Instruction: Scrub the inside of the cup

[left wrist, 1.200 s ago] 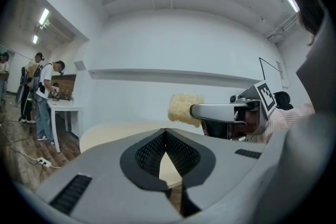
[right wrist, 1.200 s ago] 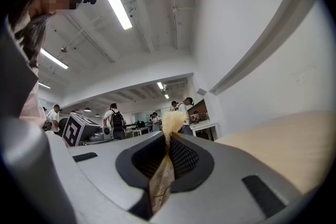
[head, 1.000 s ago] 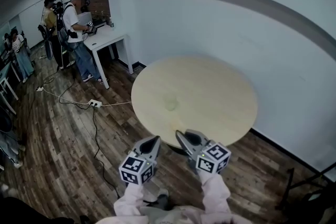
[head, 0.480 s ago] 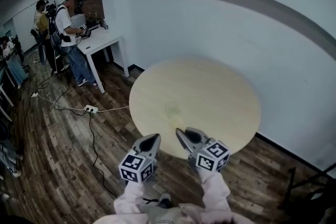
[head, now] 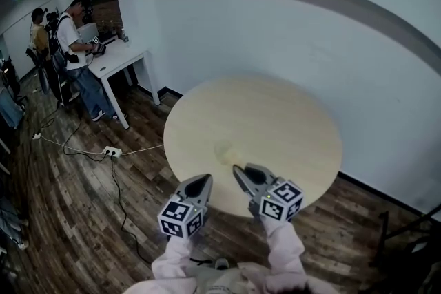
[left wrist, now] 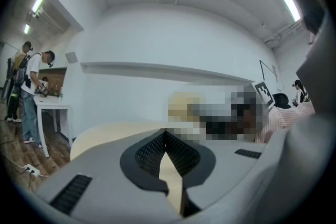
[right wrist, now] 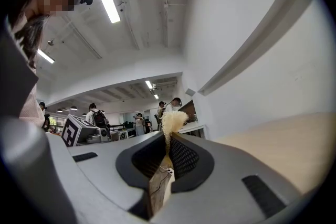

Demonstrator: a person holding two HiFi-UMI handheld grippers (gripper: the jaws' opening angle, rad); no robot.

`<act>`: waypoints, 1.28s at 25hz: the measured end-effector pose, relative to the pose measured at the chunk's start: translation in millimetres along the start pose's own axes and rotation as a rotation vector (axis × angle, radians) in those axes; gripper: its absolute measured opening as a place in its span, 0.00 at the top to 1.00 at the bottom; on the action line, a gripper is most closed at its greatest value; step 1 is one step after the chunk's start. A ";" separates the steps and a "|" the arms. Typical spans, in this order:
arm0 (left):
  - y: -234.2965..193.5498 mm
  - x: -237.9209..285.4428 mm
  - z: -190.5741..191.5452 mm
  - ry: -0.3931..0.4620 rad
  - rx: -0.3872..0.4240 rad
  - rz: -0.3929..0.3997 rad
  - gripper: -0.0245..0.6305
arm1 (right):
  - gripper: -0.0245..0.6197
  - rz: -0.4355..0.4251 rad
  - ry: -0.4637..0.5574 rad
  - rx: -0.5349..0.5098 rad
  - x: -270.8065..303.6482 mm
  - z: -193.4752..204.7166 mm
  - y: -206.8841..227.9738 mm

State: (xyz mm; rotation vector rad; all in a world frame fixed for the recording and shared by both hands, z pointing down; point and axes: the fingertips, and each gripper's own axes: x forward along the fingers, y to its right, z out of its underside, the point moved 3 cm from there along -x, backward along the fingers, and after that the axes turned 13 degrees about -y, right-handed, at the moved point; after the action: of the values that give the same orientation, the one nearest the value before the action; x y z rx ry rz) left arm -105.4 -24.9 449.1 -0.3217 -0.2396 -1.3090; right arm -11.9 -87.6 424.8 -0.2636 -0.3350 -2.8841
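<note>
Open round table (head: 275, 120) ahead, wall (head: 289, 31) just behind it.

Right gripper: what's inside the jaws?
A brush: wooden handle clamped by the right gripper, pale bristle tuft sticking out in front. How far the handle runs back is covered by the gripper body.

Round pale table (head: 275, 117), a faint smudge (head: 224, 150) on top

there are two grippers, the left gripper (head: 204, 180) and the right gripper (head: 236, 169); one brush (right wrist: 172, 120); one round table (head: 275, 120); one white desk (head: 117, 58); two people beside it, a nearer person (head: 76, 45) and a farther person (head: 38, 27) (more stand far off, too small to count); one power strip (head: 110, 151).
</note>
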 end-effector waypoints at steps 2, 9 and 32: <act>-4.9 1.4 -0.7 0.001 0.002 0.004 0.97 | 0.92 0.010 0.007 0.012 2.8 1.6 0.8; -25.6 10.5 -0.4 -0.013 0.001 0.004 0.97 | 0.92 0.047 -0.009 0.025 15.1 7.9 10.3; -64.1 78.4 -12.1 -0.057 -0.036 -0.020 0.97 | 0.92 0.007 -0.058 0.043 59.1 -12.3 82.4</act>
State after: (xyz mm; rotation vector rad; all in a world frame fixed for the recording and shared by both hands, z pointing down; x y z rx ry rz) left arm -148.4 -114.6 471.5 -0.3887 -0.2678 -1.3261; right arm -50.4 -180.6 441.8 -0.3410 -0.4056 -2.8633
